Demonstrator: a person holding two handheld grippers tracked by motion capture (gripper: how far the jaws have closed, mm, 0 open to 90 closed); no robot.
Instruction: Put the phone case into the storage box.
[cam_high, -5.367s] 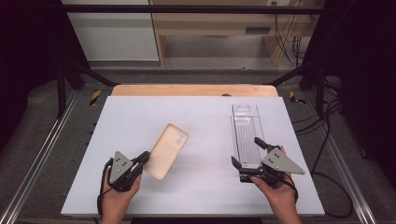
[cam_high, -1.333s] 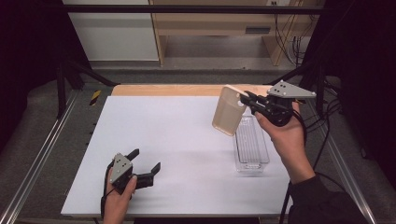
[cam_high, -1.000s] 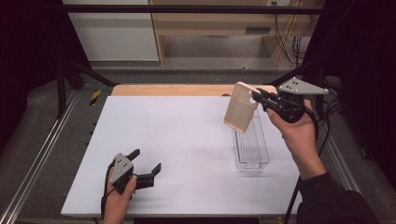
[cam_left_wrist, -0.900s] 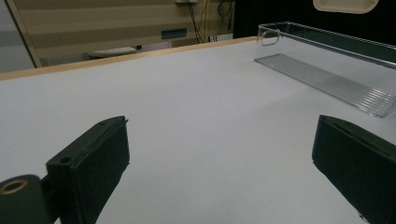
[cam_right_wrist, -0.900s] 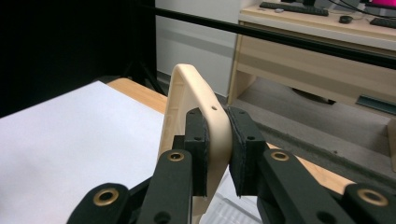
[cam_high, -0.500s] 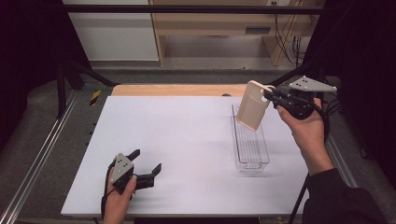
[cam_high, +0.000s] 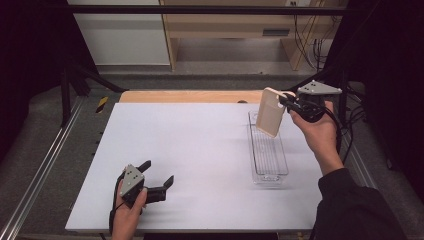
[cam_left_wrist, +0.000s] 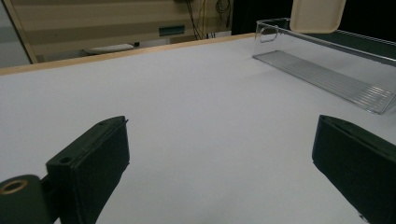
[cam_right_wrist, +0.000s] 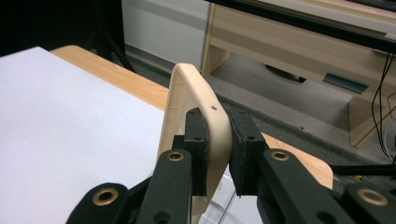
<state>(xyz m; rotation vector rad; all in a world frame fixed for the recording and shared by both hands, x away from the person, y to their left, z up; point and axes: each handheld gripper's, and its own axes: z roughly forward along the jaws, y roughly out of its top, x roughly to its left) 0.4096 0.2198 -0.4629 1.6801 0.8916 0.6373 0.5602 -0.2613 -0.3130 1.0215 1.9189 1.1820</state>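
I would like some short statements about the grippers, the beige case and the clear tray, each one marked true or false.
1. The right gripper is shut on the beige phone case. True.
2. The case lies flat on the white table. False: it is held up in the air, roughly upright, above the far end of the clear plastic tray.
3. The left gripper is open and holds nothing. True.
4. The tray stands at the left side of the table. False: it stands at the right side, lengthwise away from the person.
5. The left gripper touches the tray. False: it is far from it, near the table's front edge.
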